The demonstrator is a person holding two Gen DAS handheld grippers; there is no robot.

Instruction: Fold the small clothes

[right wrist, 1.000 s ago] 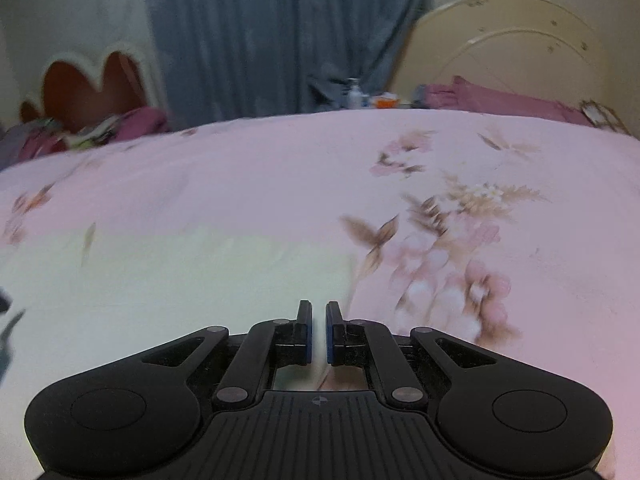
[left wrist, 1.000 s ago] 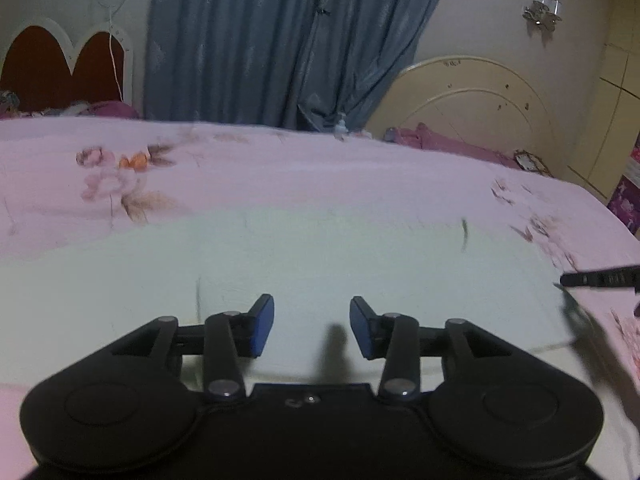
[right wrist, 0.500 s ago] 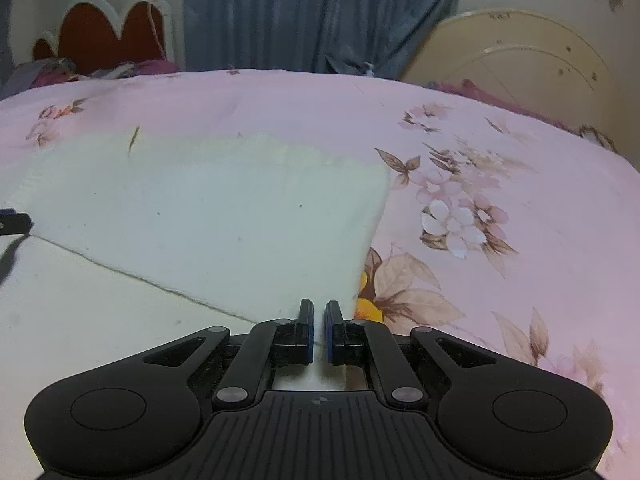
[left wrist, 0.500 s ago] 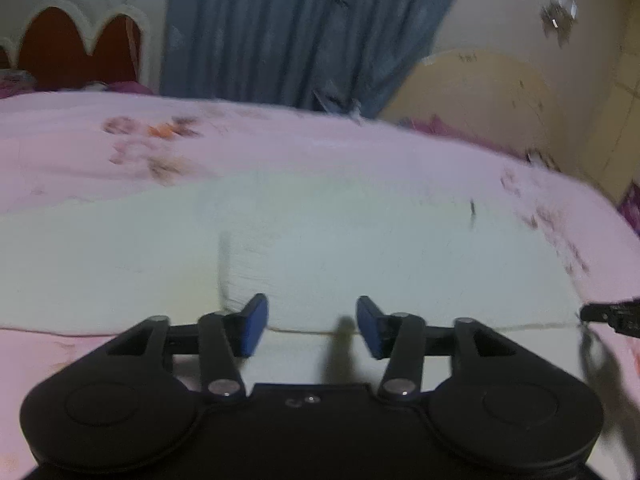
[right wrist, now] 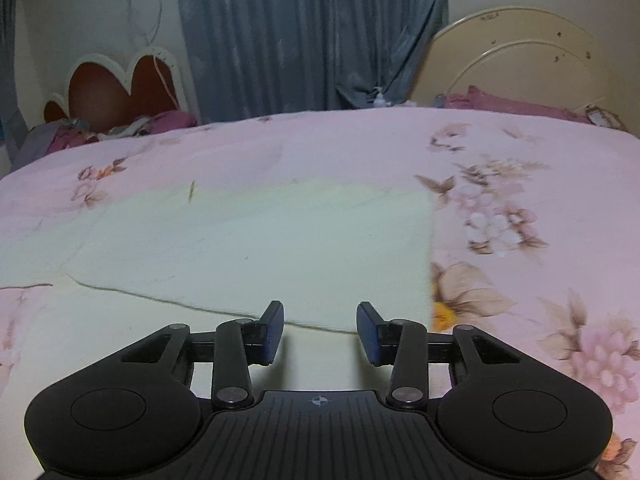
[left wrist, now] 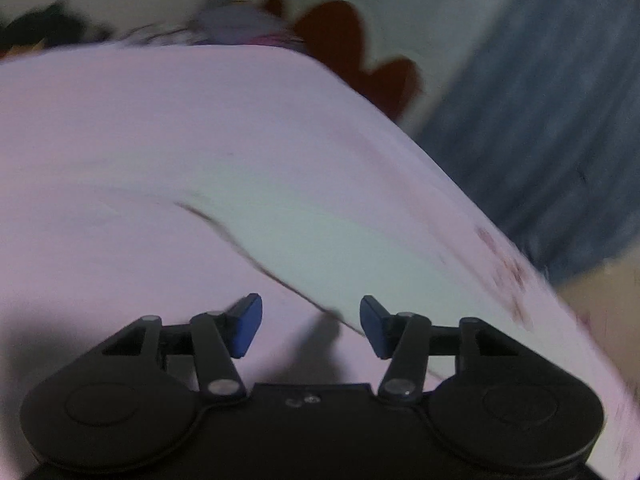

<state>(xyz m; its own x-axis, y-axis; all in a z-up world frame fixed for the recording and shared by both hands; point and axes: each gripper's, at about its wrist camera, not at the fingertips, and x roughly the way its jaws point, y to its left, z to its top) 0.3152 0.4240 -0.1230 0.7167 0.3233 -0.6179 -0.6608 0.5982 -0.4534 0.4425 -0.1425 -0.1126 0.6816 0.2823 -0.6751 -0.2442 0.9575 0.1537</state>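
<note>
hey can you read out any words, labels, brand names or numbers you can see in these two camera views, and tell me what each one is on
No readable words, labels, brands or numbers in either view.
Right gripper: a small crosshair mark on its black body, a sign only, no letters.
Pale cloth: plain, no tag or print showing.
Pink bedspread: flower print only.
Left wrist view: motion-blurred; nothing legible on the left gripper or around it.

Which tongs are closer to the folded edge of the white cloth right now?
Right. The right tongs, jaws opening, sit over the white cloth at its folded edge. The left tongs, jaws closing on nothing, are at its side edge, mostly over the pink bedsheet.
</note>
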